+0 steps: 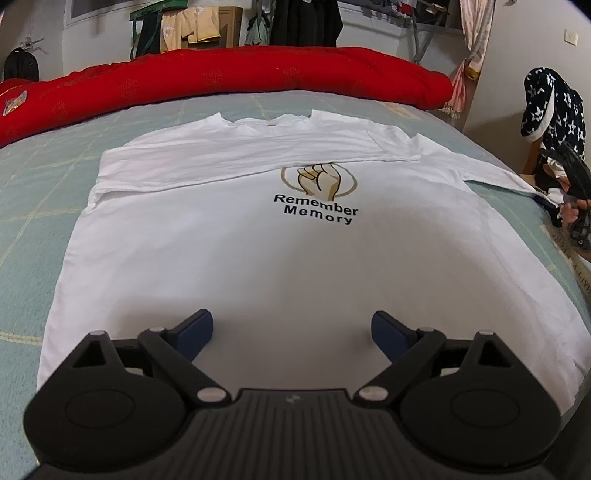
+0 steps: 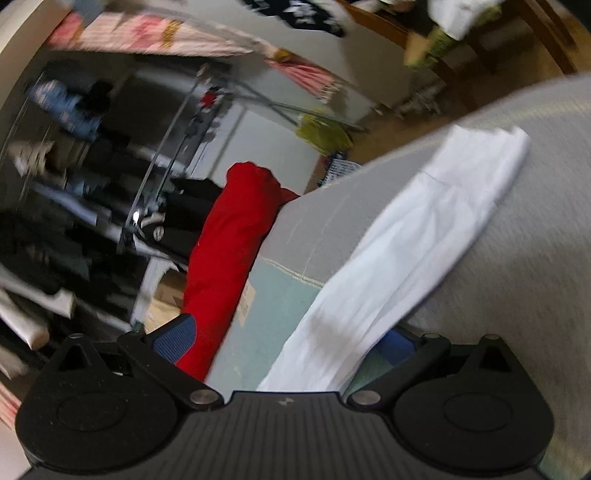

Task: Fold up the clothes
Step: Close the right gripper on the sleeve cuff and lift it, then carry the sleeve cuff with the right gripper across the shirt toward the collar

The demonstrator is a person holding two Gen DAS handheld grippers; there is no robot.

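Note:
A white T-shirt point(image 1: 258, 236) printed "Remember Memory" lies flat on the bed, collar at the far end. One sleeve is folded across its chest; the other sleeve point(image 1: 495, 173) stretches out to the right. My left gripper point(image 1: 293, 328) hovers open over the shirt's lower half, holding nothing. At the bed's right edge my right gripper point(image 1: 576, 199) sits by that sleeve's tip. In the tilted, blurred right wrist view the white sleeve point(image 2: 406, 251) runs between the wide-apart blue fingers of the right gripper point(image 2: 288, 341), which is open.
The bed sheet point(image 1: 44, 192) is pale blue-green check. A rolled red quilt point(image 1: 221, 81) point(image 2: 229, 258) lies along the far side. Behind it hang clothes on a rack point(image 1: 303, 22). A star-patterned garment point(image 1: 554, 107) drapes over a chair at right.

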